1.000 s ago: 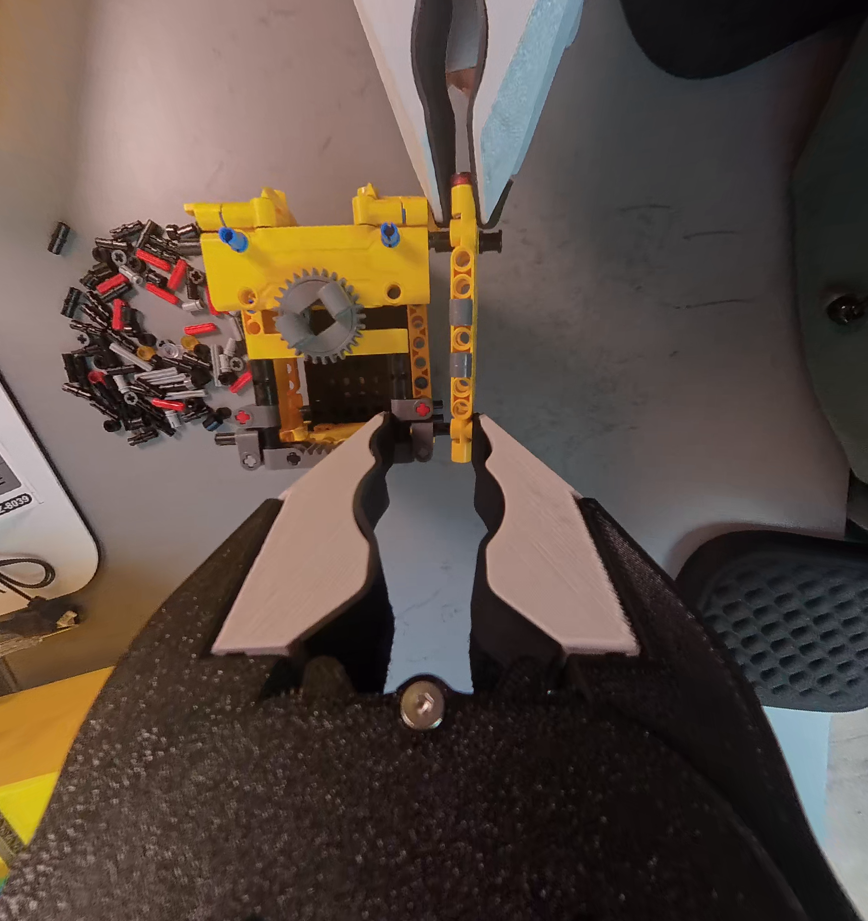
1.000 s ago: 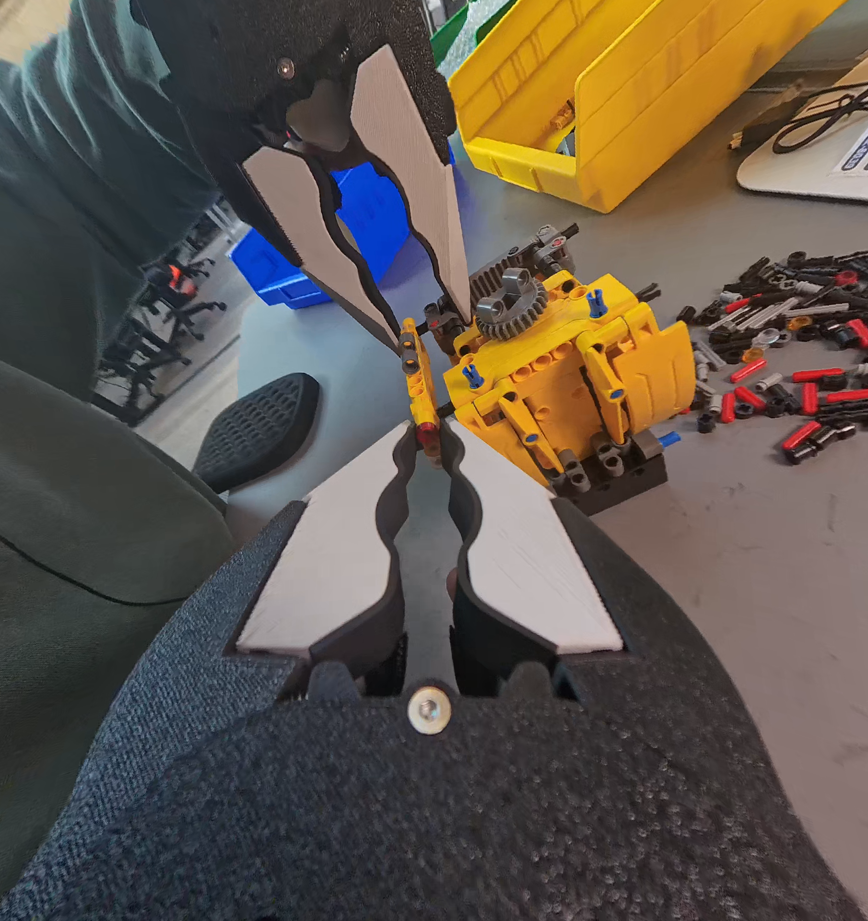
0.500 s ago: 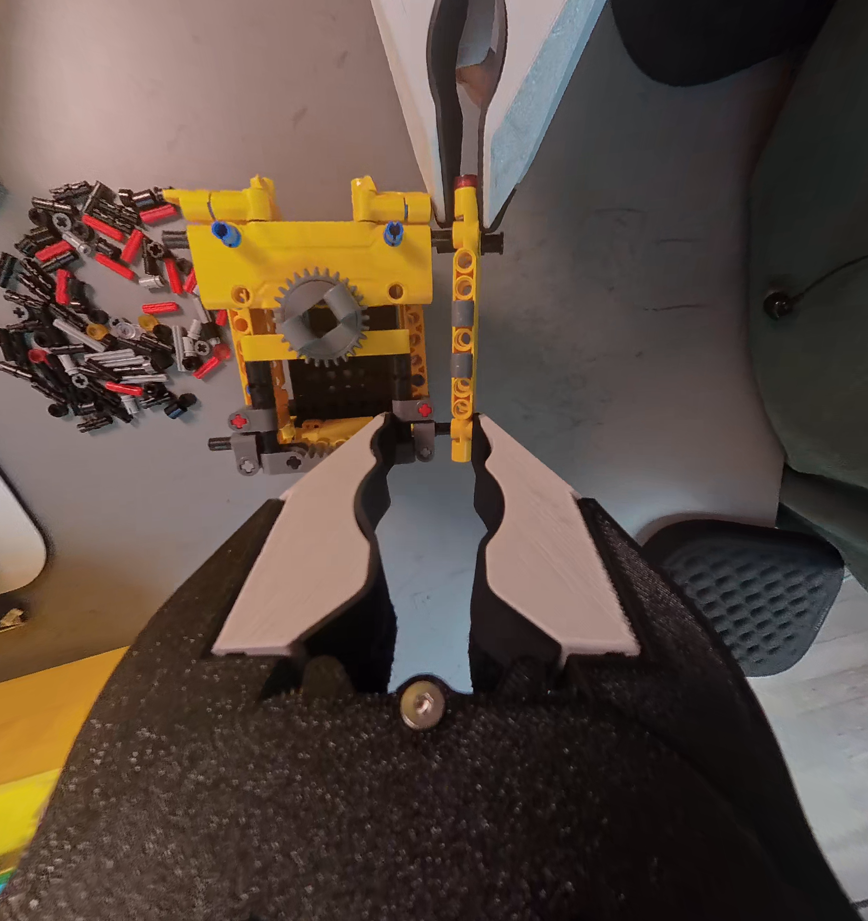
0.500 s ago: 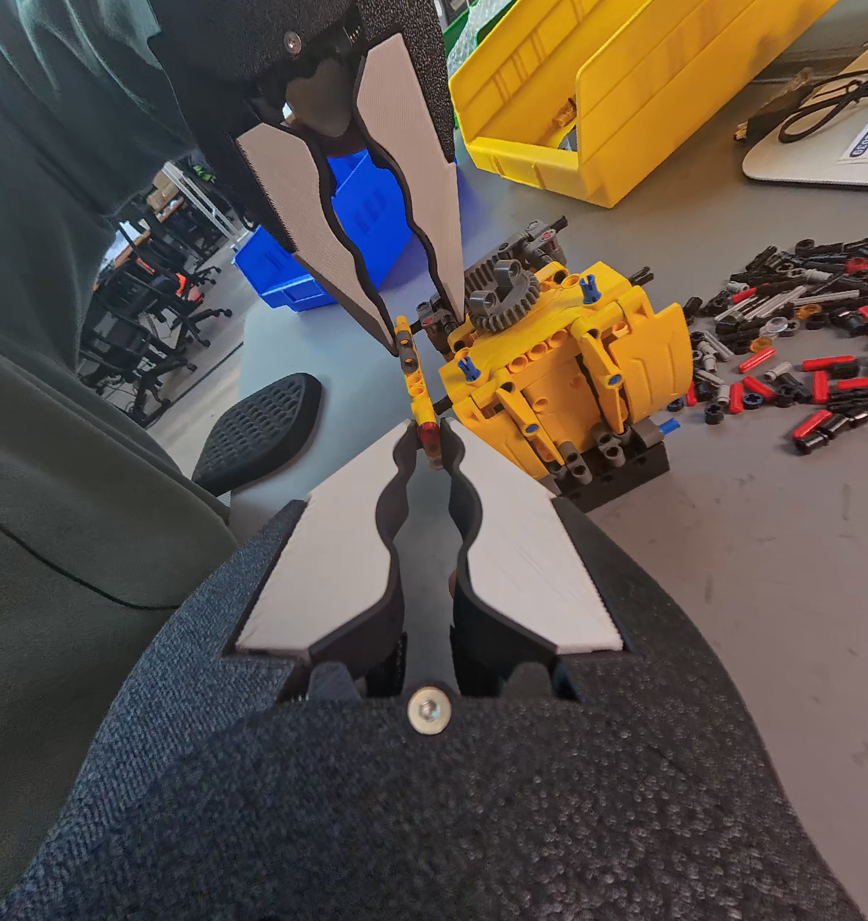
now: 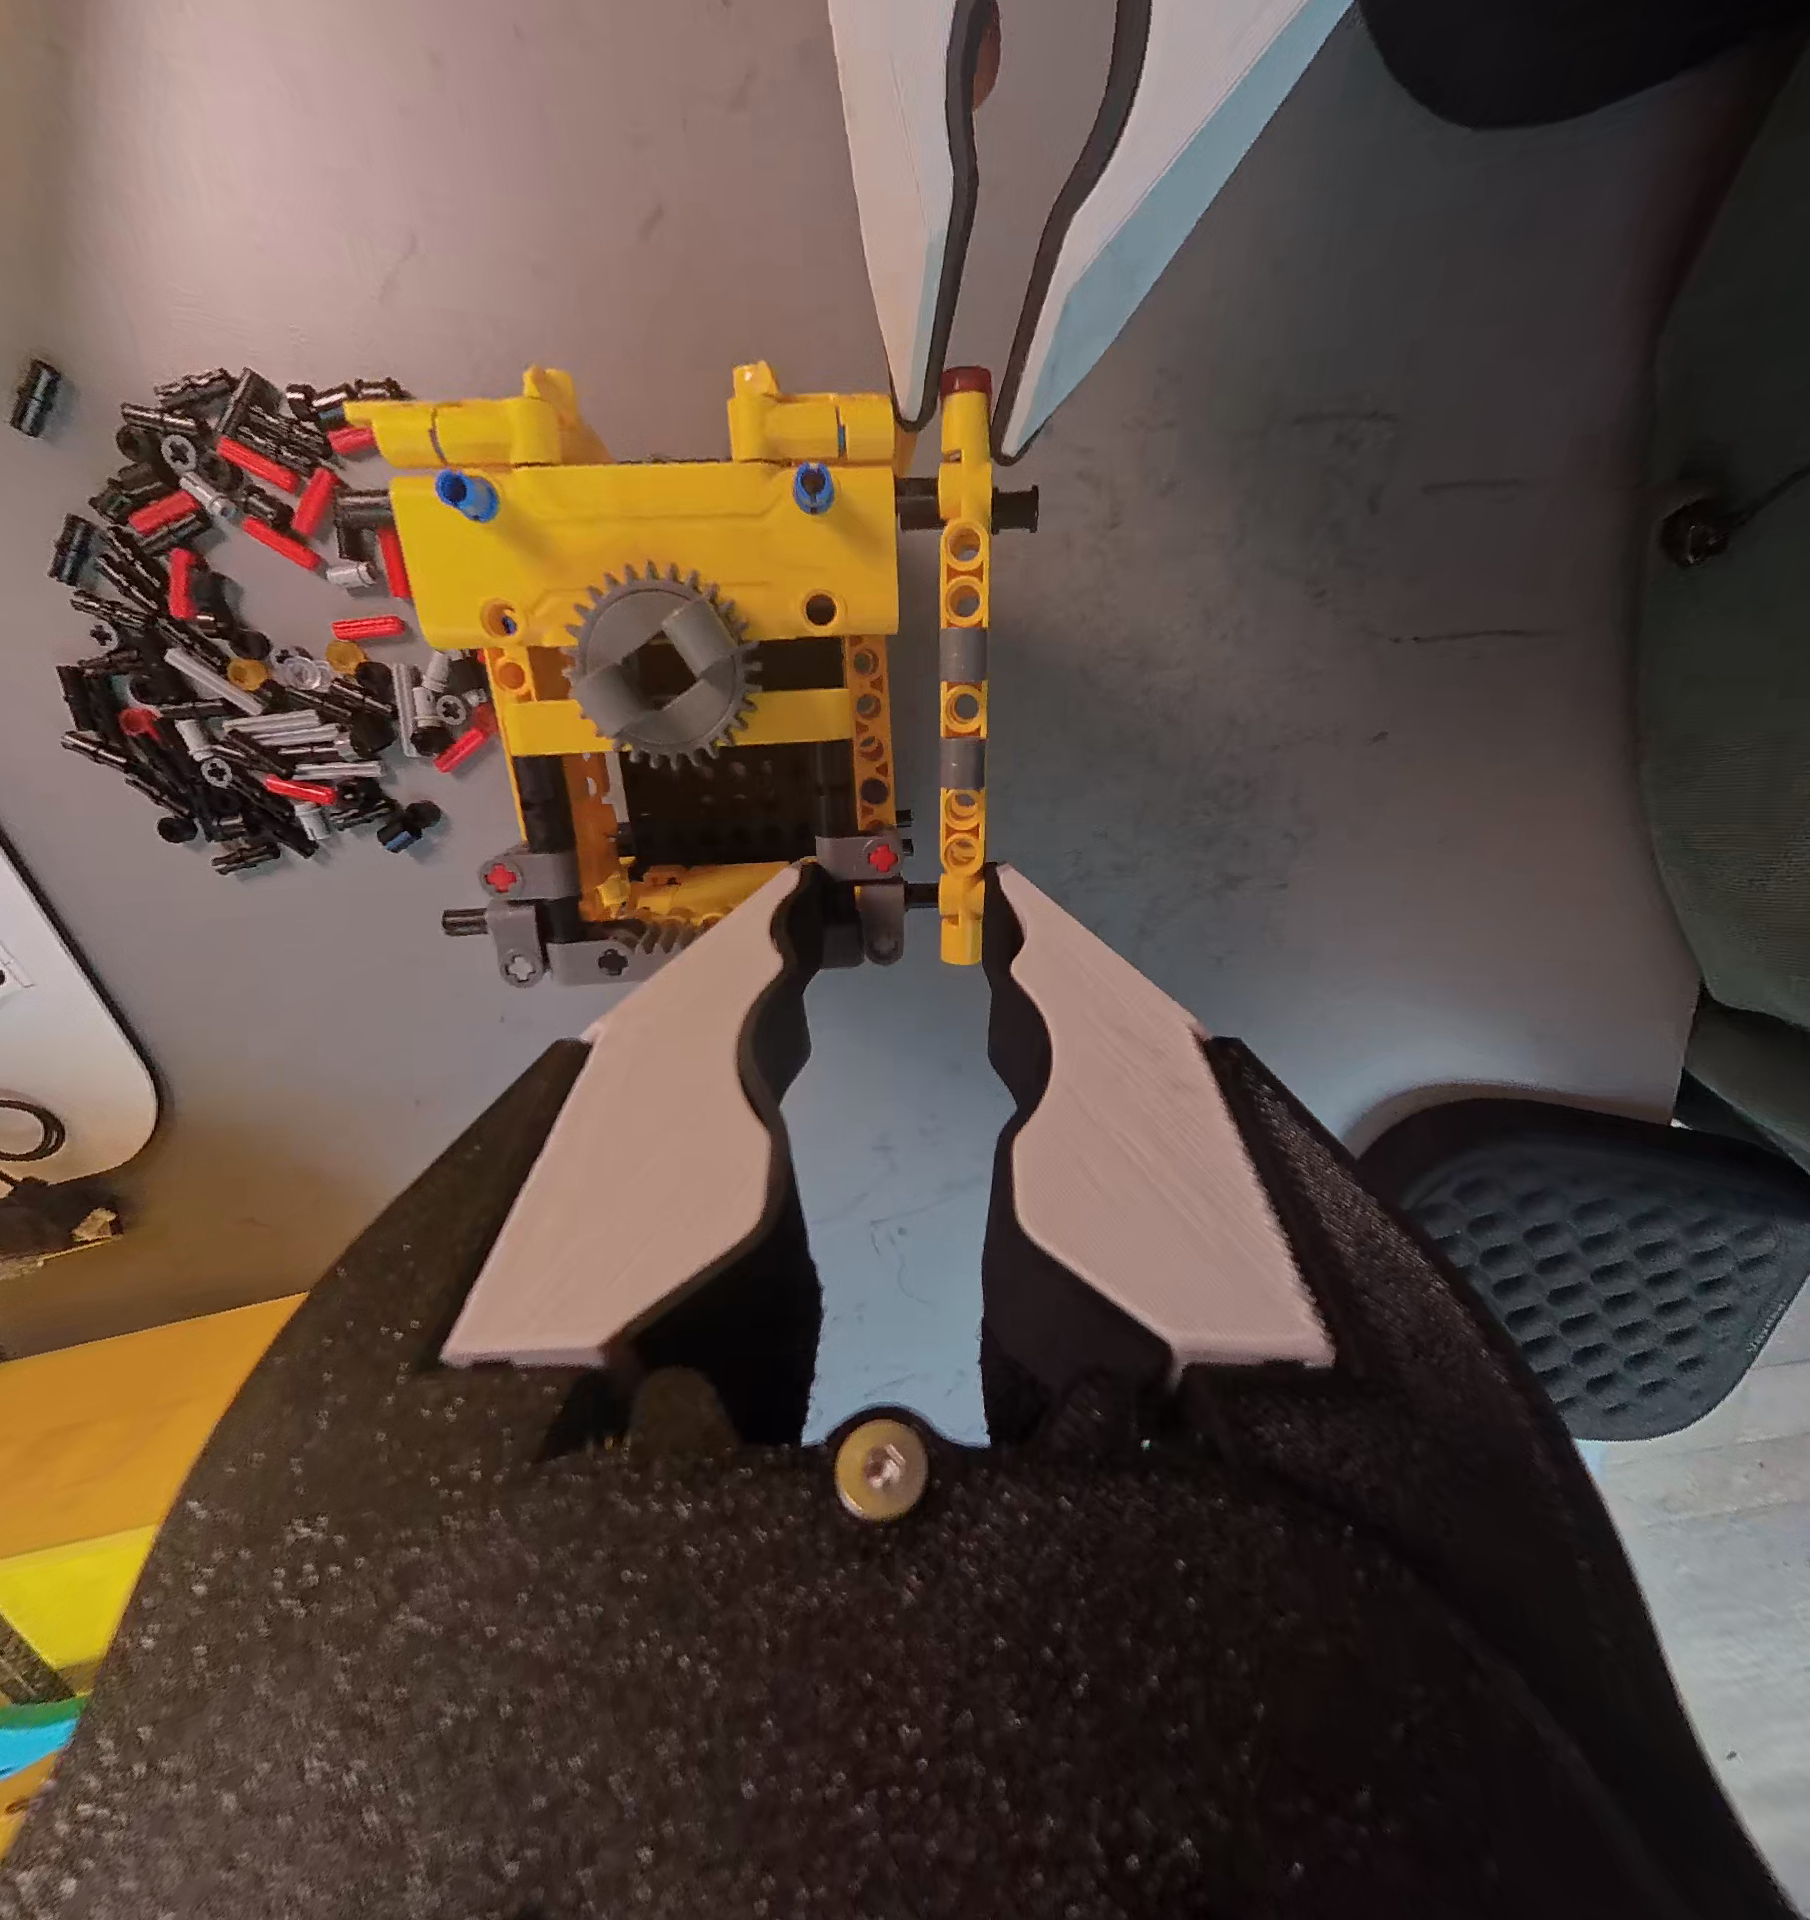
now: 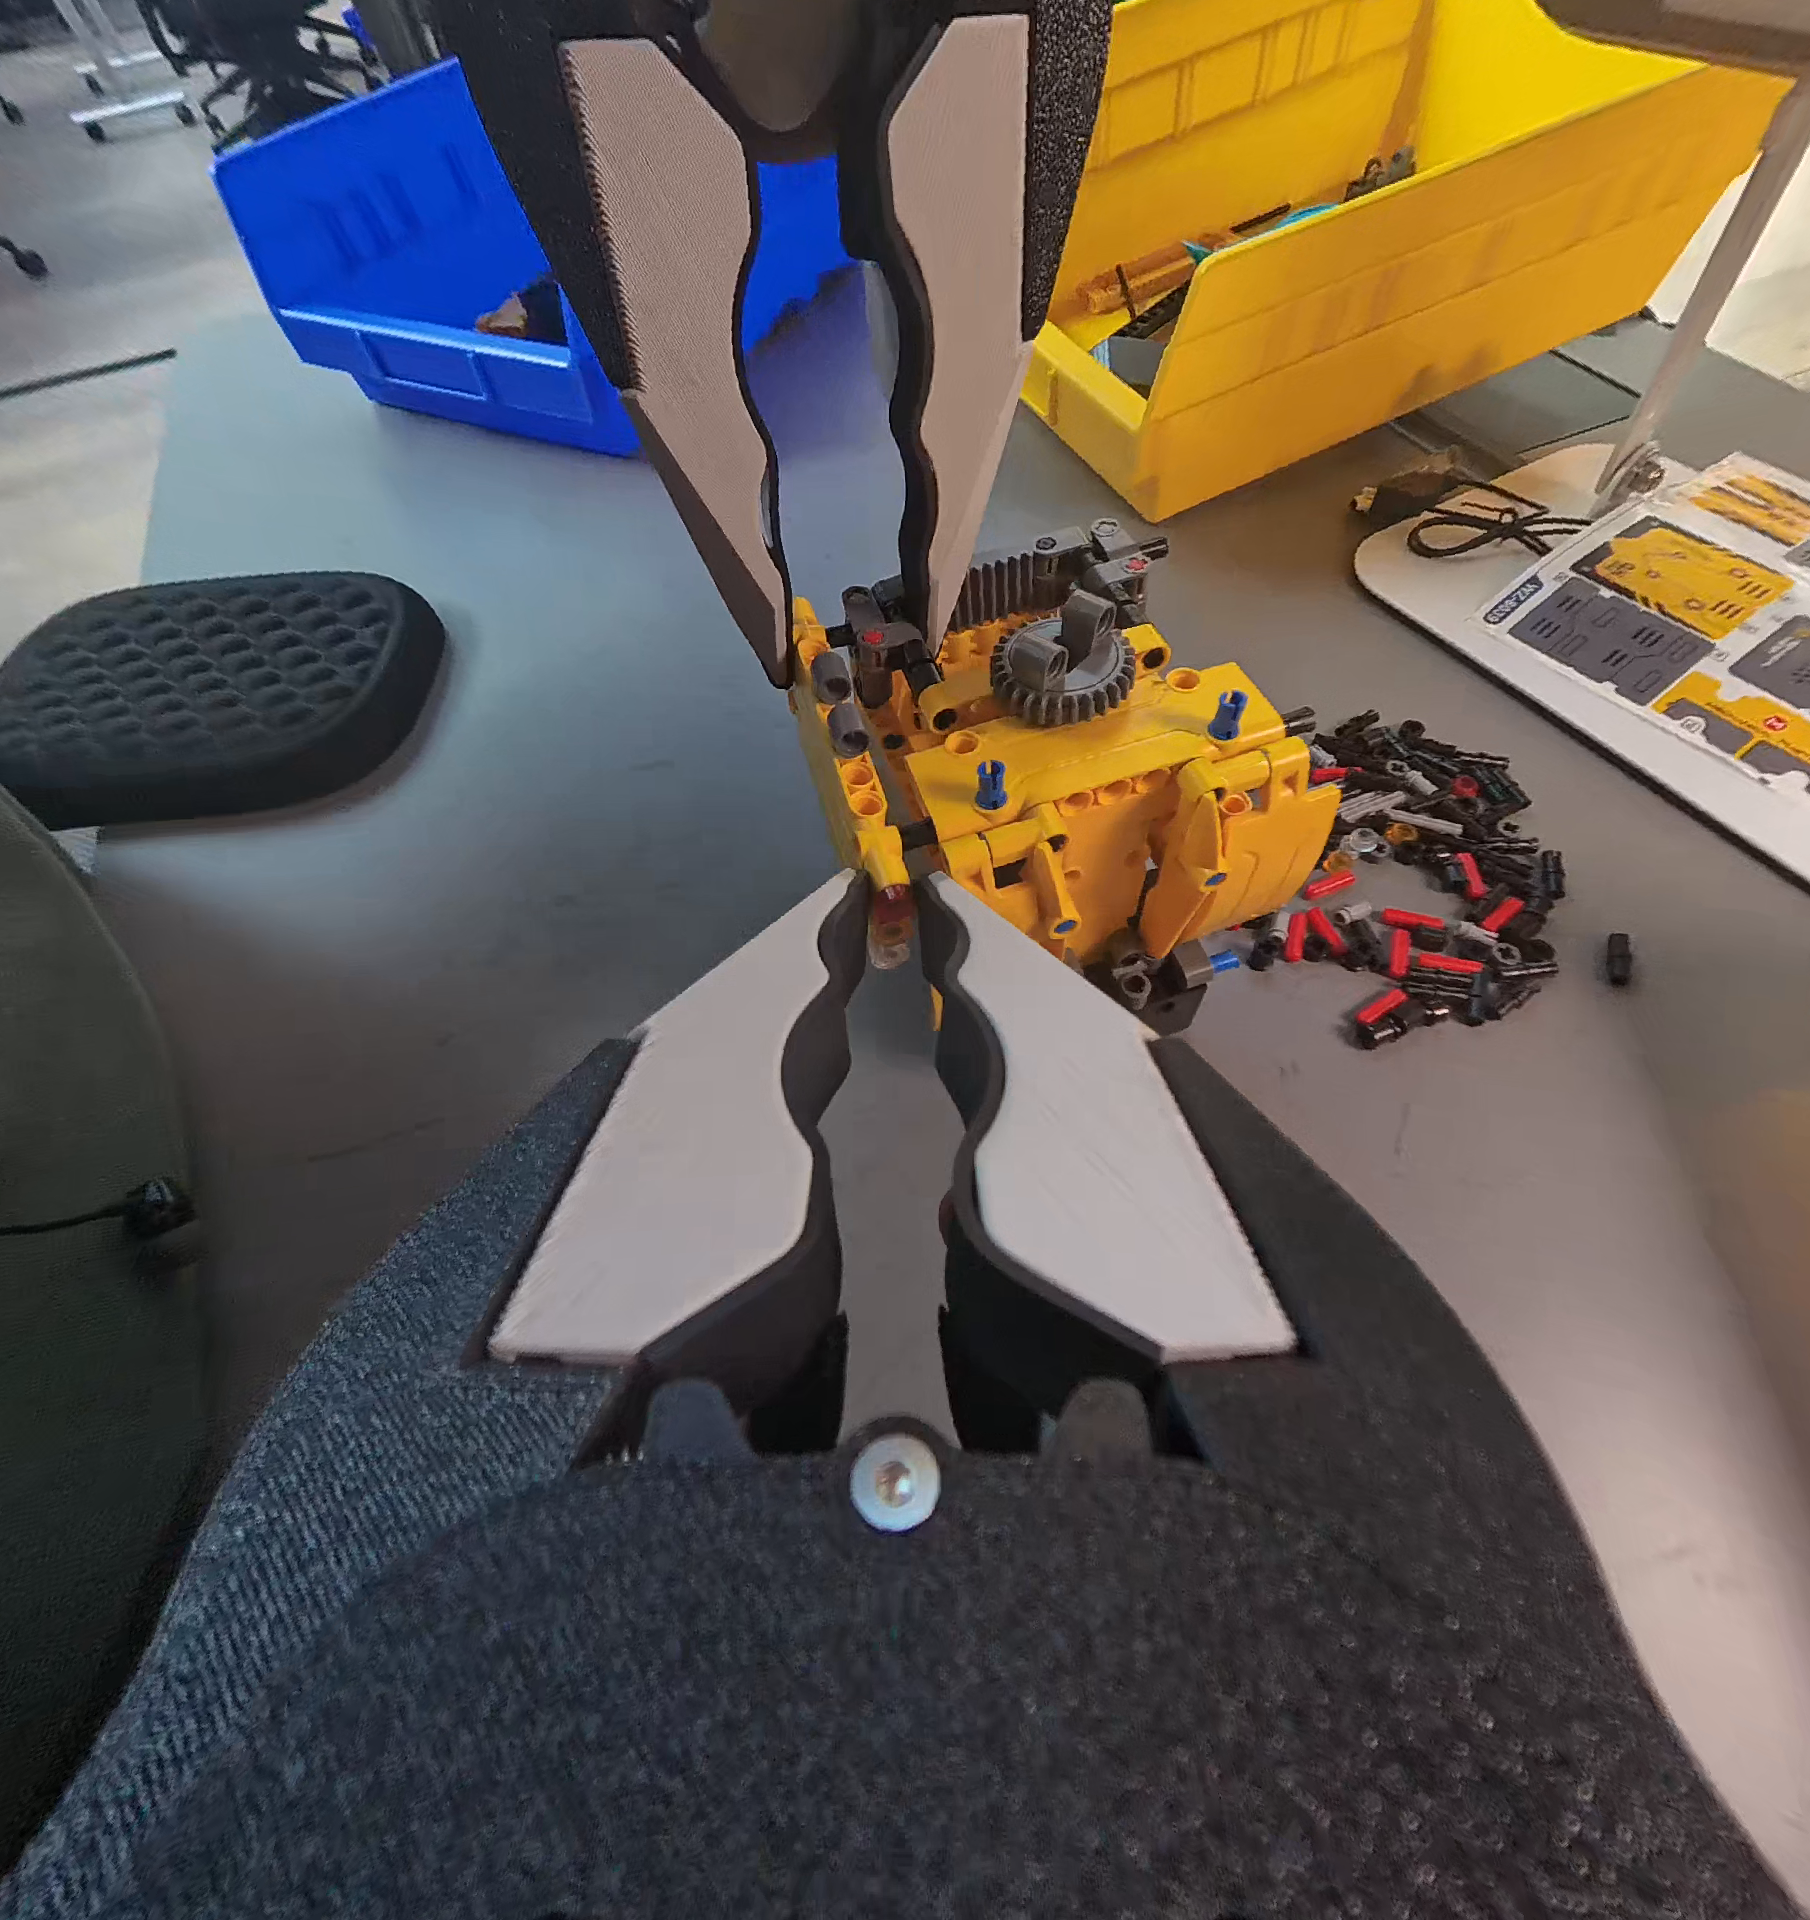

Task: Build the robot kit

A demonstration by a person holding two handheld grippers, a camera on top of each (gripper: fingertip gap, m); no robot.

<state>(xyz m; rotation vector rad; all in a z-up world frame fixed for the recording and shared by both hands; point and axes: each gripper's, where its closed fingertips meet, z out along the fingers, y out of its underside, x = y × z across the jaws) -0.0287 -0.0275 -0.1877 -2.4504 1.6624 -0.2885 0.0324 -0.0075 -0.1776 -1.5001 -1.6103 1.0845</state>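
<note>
left gripper point(image 5: 896, 894): partly closed, medium gap. One tip is on the yellow beam point(image 5: 963, 623), the other on the grey connector beside it. It looks clamped across both.
right gripper point(image 6: 890, 909): nearly closed, narrow gap, pinching the red-capped end of the same beam.
beam position: flat along one side of the yellow brick model point(image 5: 652, 530), just beside it, and joined to it by a black pin at each end. A gripper holds each end.
model position: resting on the grey table point(image 5: 1296, 727), gear side up.
grip note: both holds sit at the very fingertips, on narrow faces. Contact patches are small.
beam: long, thin hard plastic with a row of round holes and two grey sleeves.
model: blocky, glossy yellow shell over a black and grey frame, with a grey toothed gear point(image 5: 662, 675) on top and blue pins.
fingers: pale ribbed plates with wavy black inner pads.
loose pins point(image 5: 226, 644): small red, black and grey pieces heaped on the side of the model away from the beam.
beyond the model: blue bin point(image 6: 413, 260), yellow bin point(image 6: 1348, 291) and a printed sheet point(image 6: 1690, 665).
</note>
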